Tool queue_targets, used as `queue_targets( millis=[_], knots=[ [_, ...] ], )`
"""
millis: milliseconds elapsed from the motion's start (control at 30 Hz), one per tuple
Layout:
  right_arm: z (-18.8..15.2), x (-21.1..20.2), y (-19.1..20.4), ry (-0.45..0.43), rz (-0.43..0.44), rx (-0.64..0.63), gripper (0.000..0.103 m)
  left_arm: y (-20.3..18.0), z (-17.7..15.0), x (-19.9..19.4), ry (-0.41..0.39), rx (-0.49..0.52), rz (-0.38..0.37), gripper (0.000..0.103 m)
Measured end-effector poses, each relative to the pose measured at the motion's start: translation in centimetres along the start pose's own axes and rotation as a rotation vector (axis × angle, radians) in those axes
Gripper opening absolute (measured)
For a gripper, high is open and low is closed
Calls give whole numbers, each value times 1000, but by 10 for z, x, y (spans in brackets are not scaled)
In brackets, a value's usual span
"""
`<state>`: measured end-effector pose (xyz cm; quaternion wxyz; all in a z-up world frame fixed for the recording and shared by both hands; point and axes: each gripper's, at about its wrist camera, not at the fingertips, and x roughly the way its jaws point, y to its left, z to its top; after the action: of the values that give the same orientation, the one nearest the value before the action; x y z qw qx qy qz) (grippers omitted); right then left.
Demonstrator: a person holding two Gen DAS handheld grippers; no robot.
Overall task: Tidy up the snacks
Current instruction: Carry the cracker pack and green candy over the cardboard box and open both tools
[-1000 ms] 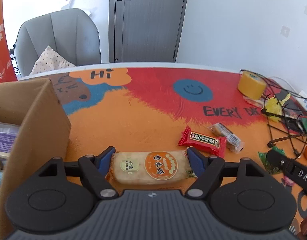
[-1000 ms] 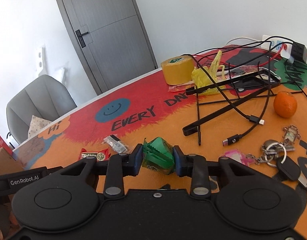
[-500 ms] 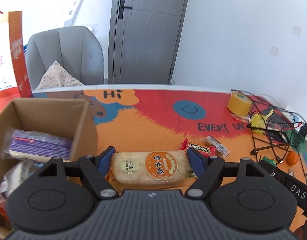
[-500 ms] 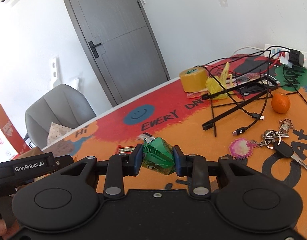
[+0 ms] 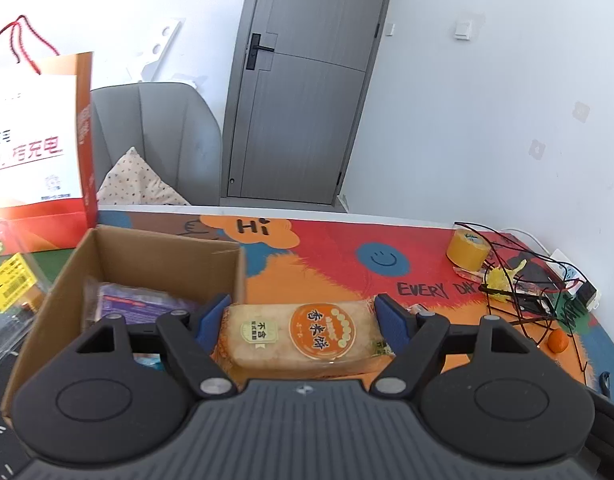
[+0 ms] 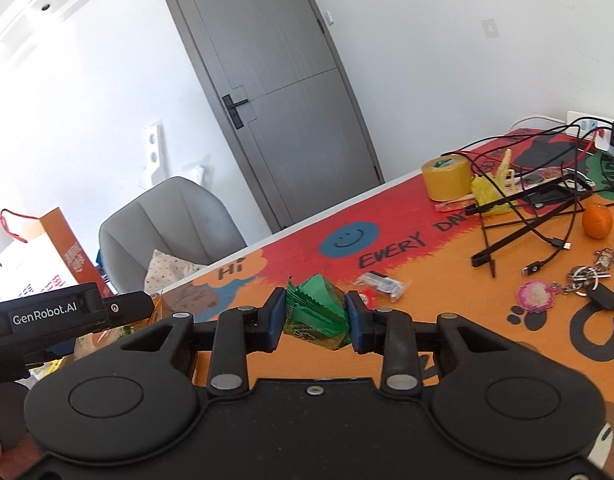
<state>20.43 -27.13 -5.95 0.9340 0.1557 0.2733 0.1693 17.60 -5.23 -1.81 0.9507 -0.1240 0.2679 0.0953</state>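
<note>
My left gripper (image 5: 303,322) is shut on a long rice cracker pack (image 5: 303,332) with an orange round label, held crosswise above the table, just right of an open cardboard box (image 5: 163,256). A purple snack pack (image 5: 139,304) lies inside the box. In the right wrist view my right gripper (image 6: 315,322) is shut on a crumpled green snack packet (image 6: 315,316), lifted over the table. A clear-wrapped snack (image 6: 381,282) and a bit of a red one (image 6: 369,296) lie on the orange mat just beyond it. The left gripper's body (image 6: 63,316) shows at the left edge there.
A red and white paper bag (image 5: 39,148) stands behind the box. A yellow tape roll (image 5: 467,248), black wire stand with cables (image 6: 527,216), an orange (image 6: 597,220) and keys (image 6: 587,280) crowd the table's right side. A grey chair (image 5: 155,140) stands beyond the table.
Both grippers have risen and tilted up with their snacks still held. The left one now looks down into the cardboard box, whose inside has come into view.
</note>
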Motion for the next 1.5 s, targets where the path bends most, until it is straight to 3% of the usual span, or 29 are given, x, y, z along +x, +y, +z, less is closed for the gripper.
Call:
queue_targets(
  millis=[900, 1300, 1500],
  knots=[
    [-24, 8, 83, 31, 111, -65, 33, 107, -5, -27, 11, -118, 84, 77],
    [-29, 22, 111, 65, 152, -100, 33, 129, -2, -11, 24, -160, 96, 77],
    [-28, 30, 127, 73, 172, -116, 33, 135, 3, -9, 18, -178, 95, 82]
  ],
)
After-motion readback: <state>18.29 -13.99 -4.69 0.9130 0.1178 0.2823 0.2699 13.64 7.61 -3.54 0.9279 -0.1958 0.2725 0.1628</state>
